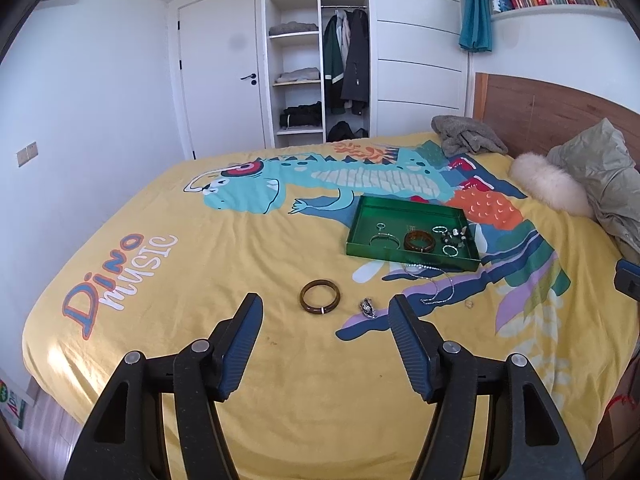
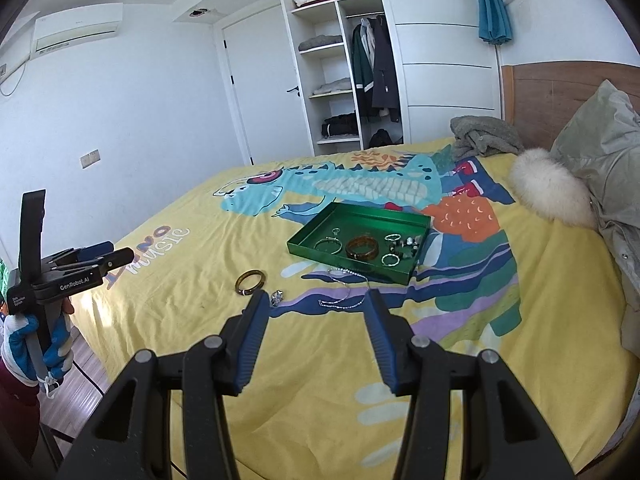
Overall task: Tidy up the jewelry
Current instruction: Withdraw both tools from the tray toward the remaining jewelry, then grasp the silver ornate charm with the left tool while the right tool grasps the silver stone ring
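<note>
Nearest: left gripper (image 1: 326, 314) and right gripper (image 2: 316, 304), both with tongs apart and empty, above the yellow bedspread (image 1: 248, 368). Loose on the spread: brown bangle (image 1: 320, 296), likely rigid, smooth and brittle, best pinched across one side of its band; small dark-silver trinket (image 1: 367, 307), light, kind unclear; beaded silver chain (image 1: 434, 284), limp and slippery, best taken where strands bunch. Farthest: green tray (image 1: 412, 258), low-walled, already holding an amber bangle (image 1: 419, 241) and several silver rings

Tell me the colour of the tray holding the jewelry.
The tray is green, clearest in the left wrist view.
</note>
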A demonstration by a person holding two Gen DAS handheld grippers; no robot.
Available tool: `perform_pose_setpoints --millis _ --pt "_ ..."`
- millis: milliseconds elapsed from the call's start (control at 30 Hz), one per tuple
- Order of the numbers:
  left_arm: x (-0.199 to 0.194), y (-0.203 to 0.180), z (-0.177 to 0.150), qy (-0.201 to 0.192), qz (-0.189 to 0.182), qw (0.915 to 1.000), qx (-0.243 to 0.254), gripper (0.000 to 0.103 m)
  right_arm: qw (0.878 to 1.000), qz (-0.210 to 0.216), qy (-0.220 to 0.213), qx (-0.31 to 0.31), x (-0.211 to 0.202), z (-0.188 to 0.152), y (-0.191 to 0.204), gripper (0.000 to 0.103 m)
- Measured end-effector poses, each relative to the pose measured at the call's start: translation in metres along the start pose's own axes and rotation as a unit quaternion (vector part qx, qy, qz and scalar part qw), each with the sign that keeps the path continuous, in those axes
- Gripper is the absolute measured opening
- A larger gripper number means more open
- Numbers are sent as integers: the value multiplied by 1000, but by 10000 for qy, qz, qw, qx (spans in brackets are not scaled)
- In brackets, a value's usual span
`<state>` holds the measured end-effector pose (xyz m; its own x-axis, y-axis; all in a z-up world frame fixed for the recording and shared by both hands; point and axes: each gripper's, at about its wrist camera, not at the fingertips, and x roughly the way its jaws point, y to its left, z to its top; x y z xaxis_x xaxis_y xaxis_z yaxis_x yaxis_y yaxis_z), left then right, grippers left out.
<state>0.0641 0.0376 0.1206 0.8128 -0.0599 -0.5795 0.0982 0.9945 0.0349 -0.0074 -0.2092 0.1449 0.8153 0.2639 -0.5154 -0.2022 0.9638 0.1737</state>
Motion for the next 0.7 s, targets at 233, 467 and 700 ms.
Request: perform_pose_setpoints --millis 233,467,700 --pt "10 6 -6 65 35 10000 -45 65 10000 18 78 38 8 -6 2 47" --pt "28 5 -13 113 51 9999 -33 65 9997 3 208 155 25 -12 -10 47" --pt "60 -2 -22 345 -41 9994 -3 65 9994 -77 290 178 43 -16 -25 47"
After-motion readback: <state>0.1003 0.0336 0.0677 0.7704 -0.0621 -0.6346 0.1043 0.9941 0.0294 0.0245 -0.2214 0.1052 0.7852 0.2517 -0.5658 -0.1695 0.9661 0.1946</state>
